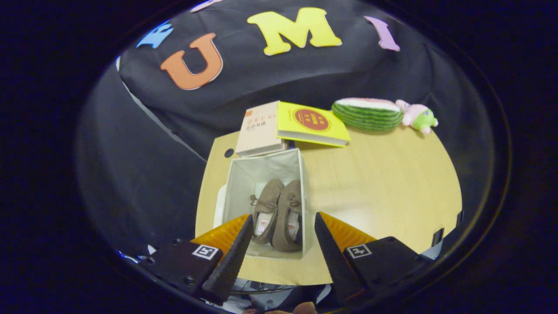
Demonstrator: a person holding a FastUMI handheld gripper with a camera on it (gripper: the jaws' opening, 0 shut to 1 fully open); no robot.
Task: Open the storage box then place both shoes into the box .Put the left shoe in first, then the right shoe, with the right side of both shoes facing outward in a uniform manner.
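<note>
1. The claw [283,220] hangs above the tabletop [383,187] with its two fingers spread wide and nothing held between them.
2. The storage box [244,174] stands open on the tabletop, below and just ahead of the fingertips, near the tabletop's left edge; its pale fabric walls stand upright.
3. Both shoes lie inside the box, side by side and touching, toes pointing away from the claw toward the far wall of the box.
4. The left-hand shoe [265,205] is a brown slipper with a small bow on top; its heel end sits just beside one fingertip.
5. The right-hand shoe [290,218] lies against the box's right wall, and its opening shows a light lining.
6. A white flat piece, perhaps the lid [220,205], shows just beside the box's left wall; I cannot tell exactly what it is.
7. Beyond the box, two books lie touching it at the far side: a pale book [258,128] and a yellow book [311,122] overlapping beside it.
8. Further right at the back of the tabletop lie a watermelon-slice plush toy [367,114] and, just beside it, a small pink and green plush toy [417,115].
</note>
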